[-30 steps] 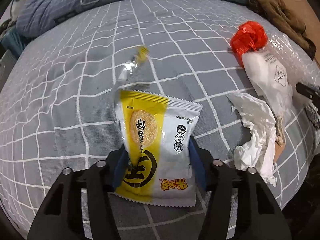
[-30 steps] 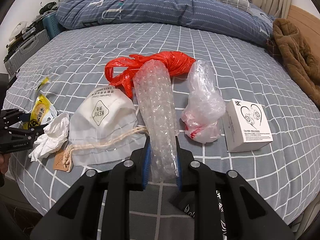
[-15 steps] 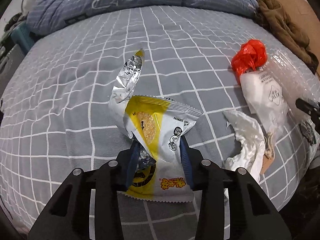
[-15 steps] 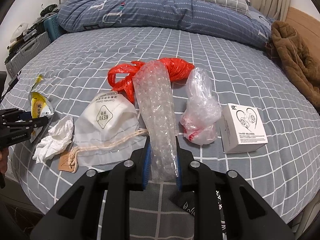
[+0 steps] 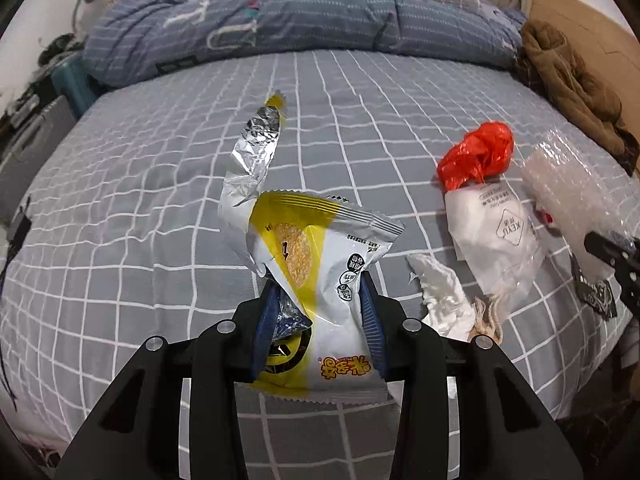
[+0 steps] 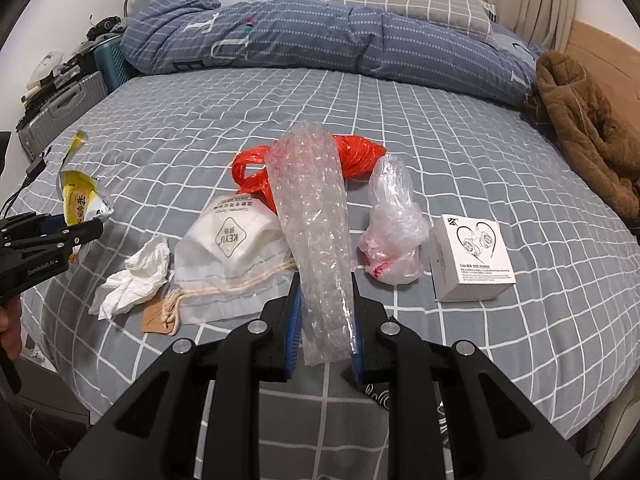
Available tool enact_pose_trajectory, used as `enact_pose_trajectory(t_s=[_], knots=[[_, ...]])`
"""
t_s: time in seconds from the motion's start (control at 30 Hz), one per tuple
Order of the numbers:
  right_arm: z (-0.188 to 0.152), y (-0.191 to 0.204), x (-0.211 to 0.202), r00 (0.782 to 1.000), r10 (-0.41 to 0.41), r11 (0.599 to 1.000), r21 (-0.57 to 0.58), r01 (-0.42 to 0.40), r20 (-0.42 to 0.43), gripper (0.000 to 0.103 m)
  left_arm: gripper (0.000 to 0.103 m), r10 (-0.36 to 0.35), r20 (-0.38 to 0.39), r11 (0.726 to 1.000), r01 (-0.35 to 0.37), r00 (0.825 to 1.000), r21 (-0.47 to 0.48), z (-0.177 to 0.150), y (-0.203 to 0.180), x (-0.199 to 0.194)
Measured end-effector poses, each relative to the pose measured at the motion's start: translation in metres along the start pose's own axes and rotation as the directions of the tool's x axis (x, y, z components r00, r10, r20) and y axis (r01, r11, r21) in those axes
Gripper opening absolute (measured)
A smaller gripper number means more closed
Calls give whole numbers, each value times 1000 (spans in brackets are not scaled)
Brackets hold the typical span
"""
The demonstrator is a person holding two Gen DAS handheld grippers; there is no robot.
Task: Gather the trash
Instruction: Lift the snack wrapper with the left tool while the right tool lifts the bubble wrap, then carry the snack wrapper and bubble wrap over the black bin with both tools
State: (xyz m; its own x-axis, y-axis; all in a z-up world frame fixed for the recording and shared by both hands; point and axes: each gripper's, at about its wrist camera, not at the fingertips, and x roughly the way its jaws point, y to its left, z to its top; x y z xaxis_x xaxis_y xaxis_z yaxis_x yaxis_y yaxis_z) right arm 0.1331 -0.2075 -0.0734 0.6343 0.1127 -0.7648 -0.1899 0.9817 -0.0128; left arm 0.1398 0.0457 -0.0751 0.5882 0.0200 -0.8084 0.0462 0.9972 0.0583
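Note:
A yellow and white snack wrapper (image 5: 320, 264) with a torn foil flap is pinched between the blue pads of my left gripper (image 5: 316, 304), which is shut on it just above the grey checked bed (image 5: 160, 208). My right gripper (image 6: 324, 312) is shut on a long roll of clear bubble wrap (image 6: 312, 220) that sticks up and forward. From the right wrist view the left gripper (image 6: 80, 228) and its snack wrapper (image 6: 80, 200) hang at the bed's left edge. On the bed lie a crumpled white tissue (image 6: 136, 276), a white drawstring pouch (image 6: 232, 248), a red plastic bag (image 6: 356, 152) and a clear plastic bag (image 6: 392, 232).
A white earphone box (image 6: 472, 256) sits right of the clear bag. A folded blue duvet (image 6: 320, 36) lies across the far side, with a brown garment (image 6: 588, 128) at the right. A grey suitcase (image 6: 60, 108) stands beside the bed's left edge. A person's hand (image 6: 10, 328) shows at far left.
The left gripper's jaws have closed in on the snack wrapper, crumpling it, and lifted it off the bed. The right gripper has risen slightly with the bubble wrap still in it.

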Motion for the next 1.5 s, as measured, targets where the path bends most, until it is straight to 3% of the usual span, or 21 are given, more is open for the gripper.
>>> enact_pose_trajectory(t_s=[0.3,1.5], knots=[[-13,-3,-20,1000,2,1000,21,-3,17,19,39,-2,32,999,4,999,-51,-15,-9,-19],[-60,12,-80,998,23,999,44,-26,63,19,39,-58,59,994,63,997,-89,-82,-40,-82]])
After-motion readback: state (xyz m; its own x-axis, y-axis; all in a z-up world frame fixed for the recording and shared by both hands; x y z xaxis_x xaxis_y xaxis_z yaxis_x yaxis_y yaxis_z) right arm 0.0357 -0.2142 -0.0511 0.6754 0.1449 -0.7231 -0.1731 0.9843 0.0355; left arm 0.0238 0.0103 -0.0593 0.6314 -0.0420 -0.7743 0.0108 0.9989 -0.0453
